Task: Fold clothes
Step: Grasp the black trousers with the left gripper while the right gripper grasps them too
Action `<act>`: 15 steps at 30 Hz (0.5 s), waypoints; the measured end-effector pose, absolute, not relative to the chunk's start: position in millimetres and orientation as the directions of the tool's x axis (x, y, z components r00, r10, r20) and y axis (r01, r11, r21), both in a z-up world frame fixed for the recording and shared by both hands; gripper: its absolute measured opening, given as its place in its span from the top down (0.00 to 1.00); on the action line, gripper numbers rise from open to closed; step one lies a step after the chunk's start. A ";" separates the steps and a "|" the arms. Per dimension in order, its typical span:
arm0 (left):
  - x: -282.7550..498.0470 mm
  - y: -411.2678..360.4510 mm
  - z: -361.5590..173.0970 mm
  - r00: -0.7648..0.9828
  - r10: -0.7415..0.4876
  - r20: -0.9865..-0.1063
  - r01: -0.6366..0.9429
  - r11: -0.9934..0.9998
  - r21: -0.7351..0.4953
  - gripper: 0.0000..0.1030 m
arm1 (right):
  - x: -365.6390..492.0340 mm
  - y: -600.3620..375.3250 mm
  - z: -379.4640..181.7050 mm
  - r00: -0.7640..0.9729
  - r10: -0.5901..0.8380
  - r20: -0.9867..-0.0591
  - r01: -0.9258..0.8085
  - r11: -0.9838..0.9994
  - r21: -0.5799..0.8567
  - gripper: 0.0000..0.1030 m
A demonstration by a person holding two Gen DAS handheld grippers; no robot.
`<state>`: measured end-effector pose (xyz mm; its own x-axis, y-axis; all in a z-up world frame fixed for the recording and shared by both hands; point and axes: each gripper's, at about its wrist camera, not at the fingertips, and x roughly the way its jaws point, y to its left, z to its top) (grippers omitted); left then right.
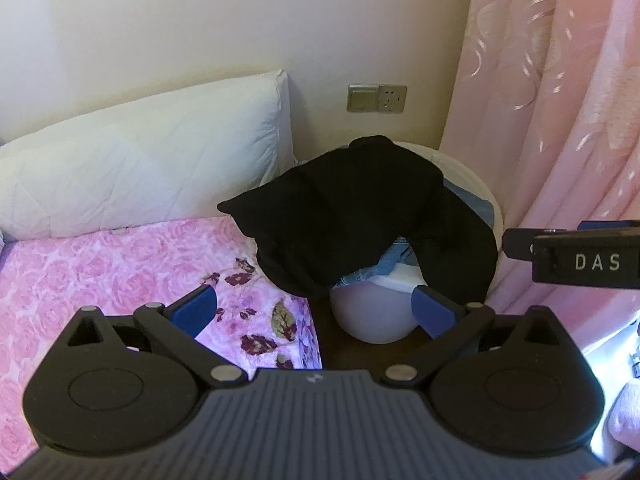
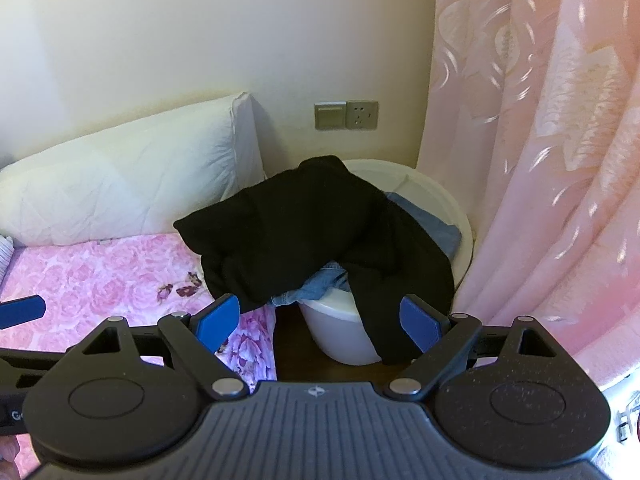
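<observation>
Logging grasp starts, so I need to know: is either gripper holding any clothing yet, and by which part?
Nothing is held. The left gripper and right gripper are both open, short of the black garment.

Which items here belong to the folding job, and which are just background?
Job:
black garment, draped over the basin
denim garment beneath it
white basin
left hand-held gripper, open
right hand-held gripper, open

Background:
white pillow
pink floral bedspread
wall socket
pink curtain

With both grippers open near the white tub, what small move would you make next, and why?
Probably ease the right gripper forward to pinch the black garment: it drapes over the white tub, covering the denim, and the left gripper is also open and empty.
</observation>
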<state>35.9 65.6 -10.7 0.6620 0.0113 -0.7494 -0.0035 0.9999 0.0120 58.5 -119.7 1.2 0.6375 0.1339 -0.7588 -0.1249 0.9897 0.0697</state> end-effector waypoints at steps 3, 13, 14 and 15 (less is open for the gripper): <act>53.1 67.9 -18.9 0.648 0.018 -0.762 -0.020 1.000 0.007 0.01 | 75.1 -117.3 -5.0 0.628 0.140 -0.766 -0.137 0.988 0.068 0.13; 131.9 75.7 -42.5 0.593 0.030 -0.805 -0.063 0.998 -0.009 0.01 | 156.5 -108.0 -33.5 0.557 0.162 -0.814 -0.186 0.980 0.068 0.13; 140.4 76.6 -46.8 0.585 0.027 -0.811 -0.065 0.998 -0.013 0.01 | 165.9 -107.7 -36.6 0.550 0.163 -0.819 -0.188 0.980 0.069 0.13; 148.8 77.4 -51.1 0.576 0.025 -0.817 -0.066 0.998 -0.017 0.01 | 175.4 -107.3 -39.8 0.542 0.165 -0.824 -0.190 0.979 0.071 0.13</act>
<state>148.8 77.4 -51.1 0.5764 0.0247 -0.8168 -0.0662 0.9977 -0.0166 175.4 -107.3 -39.8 0.5419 0.1649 -0.8241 -0.1900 0.9792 0.0710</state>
